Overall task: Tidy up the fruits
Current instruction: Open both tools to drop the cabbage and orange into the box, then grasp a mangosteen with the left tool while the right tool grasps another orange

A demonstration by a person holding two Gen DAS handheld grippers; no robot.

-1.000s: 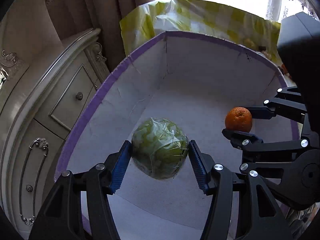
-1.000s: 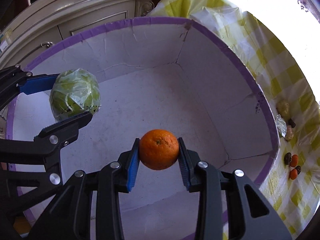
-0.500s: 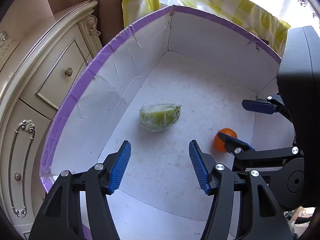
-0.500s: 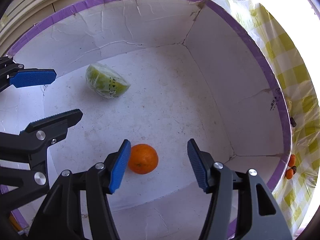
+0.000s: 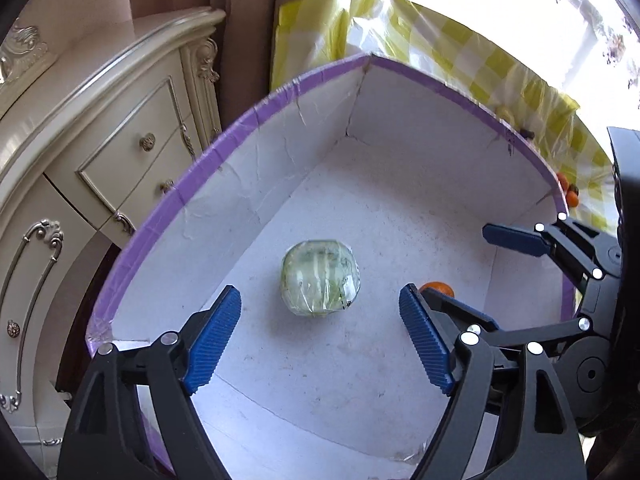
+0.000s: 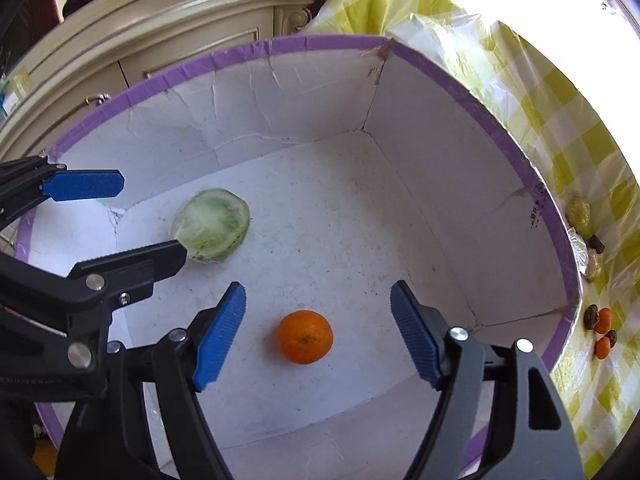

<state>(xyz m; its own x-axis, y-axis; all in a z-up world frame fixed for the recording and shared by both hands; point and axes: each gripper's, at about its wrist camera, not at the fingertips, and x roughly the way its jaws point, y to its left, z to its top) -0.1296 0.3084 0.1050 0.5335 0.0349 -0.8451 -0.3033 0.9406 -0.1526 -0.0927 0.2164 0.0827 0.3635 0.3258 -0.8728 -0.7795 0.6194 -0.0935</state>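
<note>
The orange [image 6: 304, 336] lies on the floor of the box [image 6: 460, 184], at 6 o'clock in the right wrist view, between the blue pads of the right gripper [image 6: 318, 334] but touching neither. A second ago that gripper held it clamped above the box; now the jaws are opening and nothing is in them. The wrapped cabbage half [image 5: 320, 278] has gone the same way: a second ago it hung in the left gripper [image 5: 320, 338], and now it rests on the box floor near the middle of the left wrist view, just beyond the pads. The left jaws are also opening, with nothing gripped.

For the task, I judge that both pieces are delivered and both hands are free for the next pick.

The box is white inside with a purple rim, and it holds only these two things. In the right wrist view the cabbage sits at 10 o'clock from the orange, well apart from it, closer to the left wall.

Outside the box, on the checked yellow cloth [image 6: 560, 92] at 3 to 4 o'clock, small items [image 6: 600, 330] remain: some orange, some dark, one yellowish. A cream cabinet [image 5: 120, 140] stands beyond the box at 9 to 10 o'clock in the left wrist view.
</note>
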